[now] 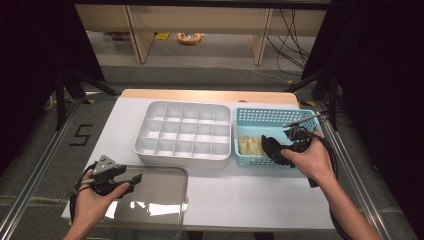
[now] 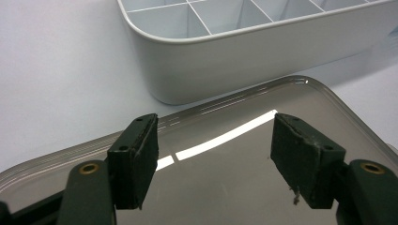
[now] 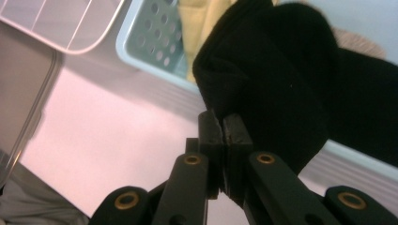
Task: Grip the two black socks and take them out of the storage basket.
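Setting: white table [image 1: 210,195] under the high view, dark curtains at both sides, shelving legs and cables on the floor beyond.
High view, containers: white divider tray [image 1: 184,134] sits mid-table with its cells bare; blue perforated basket [image 1: 272,136] stands just beside it on the right; clear lid [image 1: 152,200] lies flat near the front left edge.
High view, right gripper [image 1: 280,152]: reaching over the basket's front wall, jaws on a black sock [image 1: 274,148] that lies beside a pale yellow cloth [image 1: 250,144].
High view, left gripper [image 1: 131,181]: hovering over the lid, idle.
Left gripper view: its jaws are spread wide with nothing between them; the lid [image 2: 225,164] lies below and the tray's wall [image 2: 263,61] just beyond.
Right gripper view: jaws pressed together on a fold of the black sock [image 3: 277,84], which hangs at the basket's rim [image 3: 155,56].
Step in hand: likely lifting the sock out of the basket.
Next move: probably carrying it left over the tray and lowering it into one cell; the grip must hold, and the dangling fabric should clear the basket rim.
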The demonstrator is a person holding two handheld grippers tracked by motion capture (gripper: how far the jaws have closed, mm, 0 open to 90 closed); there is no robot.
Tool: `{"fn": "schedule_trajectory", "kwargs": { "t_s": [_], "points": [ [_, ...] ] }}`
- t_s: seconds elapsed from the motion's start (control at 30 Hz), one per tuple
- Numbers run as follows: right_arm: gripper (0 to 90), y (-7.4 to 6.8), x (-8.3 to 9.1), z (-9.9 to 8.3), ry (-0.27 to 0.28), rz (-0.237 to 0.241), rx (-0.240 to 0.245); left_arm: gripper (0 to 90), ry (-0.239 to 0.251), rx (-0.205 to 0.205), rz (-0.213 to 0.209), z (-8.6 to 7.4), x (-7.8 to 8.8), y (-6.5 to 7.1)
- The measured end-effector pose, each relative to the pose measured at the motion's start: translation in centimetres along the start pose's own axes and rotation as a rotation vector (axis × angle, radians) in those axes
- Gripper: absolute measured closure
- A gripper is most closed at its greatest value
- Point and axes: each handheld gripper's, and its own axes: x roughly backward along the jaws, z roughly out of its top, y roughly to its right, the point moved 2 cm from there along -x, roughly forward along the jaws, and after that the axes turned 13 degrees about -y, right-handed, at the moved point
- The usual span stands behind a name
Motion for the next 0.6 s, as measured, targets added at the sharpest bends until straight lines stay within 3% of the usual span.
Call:
{"fn": "schedule_trajectory", "kwargs": {
  "t_s": [0.1,0.3,0.33,0.37,0.4,0.6],
  "points": [
    [88.6,-0.7,-0.3,-0.4,-0.034,0.012,-0.008,32.0,-0.003,0.004,-0.005,0.0,0.0,0.0],
    [88.6,-0.9,-1.1,-0.9,-0.051,0.007,0.03,31.9,0.0,-0.004,-0.001,0.0,0.0,0.1],
    [88.6,-1.1,-1.2,-1.0,-0.058,0.01,0.027,31.9,-0.001,-0.003,0.002,0.0,0.0,0.1],
    [88.6,-1.6,-1.3,-1.2,-0.074,0.024,-0.013,31.9,-0.006,-0.004,0.003,0.0,0.0,0.0],
    [88.6,-1.4,-1.5,-1.2,-0.064,0.013,0.04,31.9,0.007,0.004,-0.001,0.1,-0.1,0.1],
    [88.6,-2.2,-2.2,-1.8,-0.091,0.028,0.056,31.9,0.007,0.001,-0.003,0.1,0.0,0.2]
  ]
}}
